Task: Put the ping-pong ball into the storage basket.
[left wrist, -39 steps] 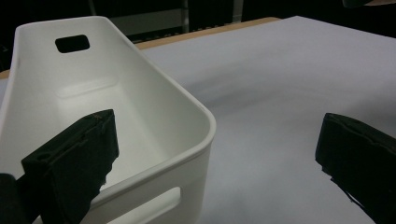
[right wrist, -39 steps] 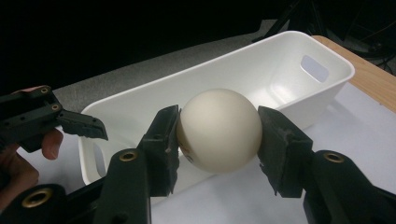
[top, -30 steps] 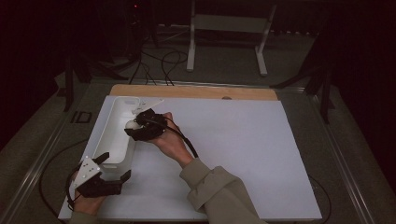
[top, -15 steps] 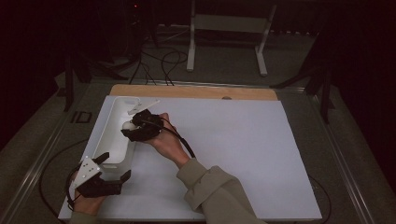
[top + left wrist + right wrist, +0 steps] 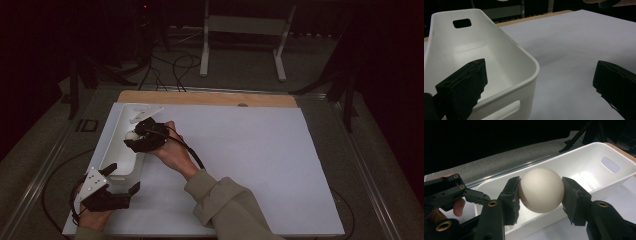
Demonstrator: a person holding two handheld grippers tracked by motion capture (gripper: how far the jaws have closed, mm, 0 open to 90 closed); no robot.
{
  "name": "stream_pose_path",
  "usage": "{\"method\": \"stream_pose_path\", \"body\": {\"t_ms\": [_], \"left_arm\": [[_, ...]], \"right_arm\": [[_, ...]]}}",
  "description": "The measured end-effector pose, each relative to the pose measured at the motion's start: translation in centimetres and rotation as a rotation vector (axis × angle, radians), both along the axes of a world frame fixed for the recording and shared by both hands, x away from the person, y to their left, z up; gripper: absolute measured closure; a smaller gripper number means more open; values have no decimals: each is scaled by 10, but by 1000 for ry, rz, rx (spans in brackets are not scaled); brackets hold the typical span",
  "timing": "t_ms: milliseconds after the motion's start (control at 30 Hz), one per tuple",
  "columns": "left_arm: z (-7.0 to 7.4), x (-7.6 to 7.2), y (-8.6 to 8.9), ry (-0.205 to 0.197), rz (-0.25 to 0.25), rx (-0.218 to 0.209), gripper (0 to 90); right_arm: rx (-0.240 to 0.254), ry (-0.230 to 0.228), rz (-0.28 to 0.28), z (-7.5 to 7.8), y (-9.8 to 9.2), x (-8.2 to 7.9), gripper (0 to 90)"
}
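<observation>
At the left of the high view we see the left gripper (image 5: 122, 180) in the left hand (image 5: 92, 217), low near the front edge of the white sheet (image 5: 260, 165), at the near end of the bin (image 5: 116, 145). Its jaws stand wide apart and hold nothing: in the left gripper view one jaw sits inside the bin (image 5: 499, 57), over its floor, and the other hangs over the bare sheet (image 5: 574, 55) outside, so the bin's near corner lies between them, and neither jaw touches its wall. Moving right, we come to the right gripper (image 5: 134, 139), borne by the right hand (image 5: 172, 152), which reaches in over the bin's right rim about midway along it. In the right gripper view the right gripper (image 5: 540, 191) has its pads (image 5: 512, 195) pressed on either side of a cream ball (image 5: 541, 190), gripping it squarely between them. The ball hangs above the open bin (image 5: 586, 167), clear of its floor, and in the high view the ball (image 5: 130, 134) peeps out pale at the gripper's left tip. Right of the hand, the sheet is bare white to its far edge.
</observation>
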State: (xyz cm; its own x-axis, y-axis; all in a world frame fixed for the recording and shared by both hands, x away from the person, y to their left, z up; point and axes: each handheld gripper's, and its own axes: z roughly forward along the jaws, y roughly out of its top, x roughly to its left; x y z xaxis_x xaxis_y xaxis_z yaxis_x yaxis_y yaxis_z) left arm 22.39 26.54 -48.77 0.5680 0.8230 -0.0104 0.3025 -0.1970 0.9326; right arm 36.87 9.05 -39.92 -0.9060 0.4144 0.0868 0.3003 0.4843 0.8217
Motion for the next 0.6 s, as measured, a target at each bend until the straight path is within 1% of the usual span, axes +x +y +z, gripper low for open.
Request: {"method": "stream_pose_path", "body": {"t_ms": [167, 600], "left_arm": [[0, 0, 0, 0, 0, -1, 0], [0, 0, 0, 1, -2, -4, 0]], "right_arm": [[-4, -8, 1, 1, 4, 1, 507], [-4, 0, -15, -3, 10, 4, 507]]}}
